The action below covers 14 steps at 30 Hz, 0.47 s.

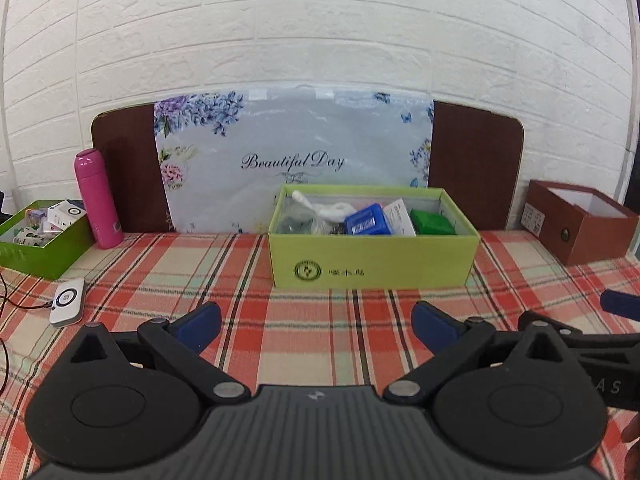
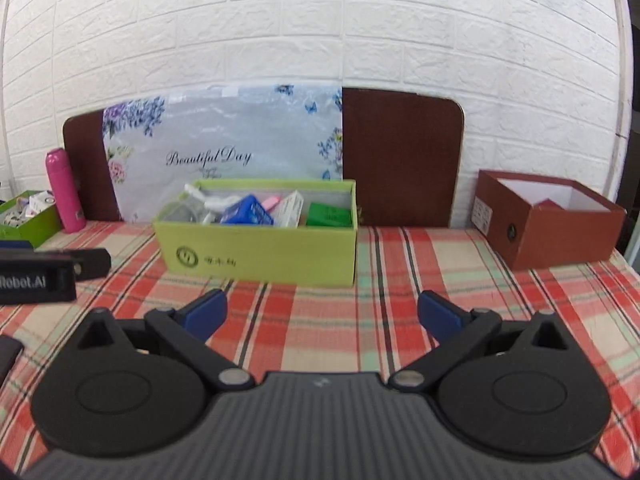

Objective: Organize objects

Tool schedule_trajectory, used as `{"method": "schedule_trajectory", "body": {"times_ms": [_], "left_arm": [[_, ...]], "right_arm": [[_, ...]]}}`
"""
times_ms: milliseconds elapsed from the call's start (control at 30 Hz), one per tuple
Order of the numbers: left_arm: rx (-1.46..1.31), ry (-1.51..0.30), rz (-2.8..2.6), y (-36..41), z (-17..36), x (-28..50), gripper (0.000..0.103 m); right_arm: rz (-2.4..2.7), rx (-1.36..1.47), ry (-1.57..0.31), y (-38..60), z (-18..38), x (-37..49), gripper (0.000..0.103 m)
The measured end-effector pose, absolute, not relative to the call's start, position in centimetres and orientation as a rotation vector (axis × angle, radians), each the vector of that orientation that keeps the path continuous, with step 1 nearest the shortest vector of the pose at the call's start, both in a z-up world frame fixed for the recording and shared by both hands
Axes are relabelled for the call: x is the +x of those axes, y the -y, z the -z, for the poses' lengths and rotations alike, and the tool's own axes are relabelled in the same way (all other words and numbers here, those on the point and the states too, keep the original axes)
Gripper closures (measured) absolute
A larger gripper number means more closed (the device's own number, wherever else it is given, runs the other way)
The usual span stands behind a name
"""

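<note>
On the counter with the red, cream and green checked cloth, close to the back edge: an open, light green cardboard box, the landmark here. Inside that box, jumbled together: a blue packet, a white packet, a flat green packet and a white twisted thing in clear wrap. Behind the box, propped against the white brick wall: a pale flowery plastic bag and a dark brown board. Left of the box: a tall pink bottle, standing upright. Further left: a darker green open tray full of small white cartons. In front of that tray: a small white gadget with a black cable. Right of the box, well apart: an open brown cardboard box with white inside.

In front of the box, apart from it: the left gripper, blue fingers spread wide, nothing between. Beside it: the right gripper, blue fingers spread wide too, nothing held.
</note>
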<state>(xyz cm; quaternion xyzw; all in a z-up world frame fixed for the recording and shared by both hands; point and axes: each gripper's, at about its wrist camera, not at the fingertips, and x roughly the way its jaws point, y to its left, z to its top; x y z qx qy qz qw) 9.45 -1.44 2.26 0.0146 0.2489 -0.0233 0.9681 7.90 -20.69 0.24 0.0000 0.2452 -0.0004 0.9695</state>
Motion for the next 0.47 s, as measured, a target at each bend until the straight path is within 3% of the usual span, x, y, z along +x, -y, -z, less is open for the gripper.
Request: {"method": "schedule_trajectory", "body": {"times_ms": [467], "left_arm": [[0.020,-0.484,0.033,1.4,-2.0,8.3,0.000]], "right_arm": [[0.041,0.012,-0.553,20.1,1.4,6.7,0.000]]}}
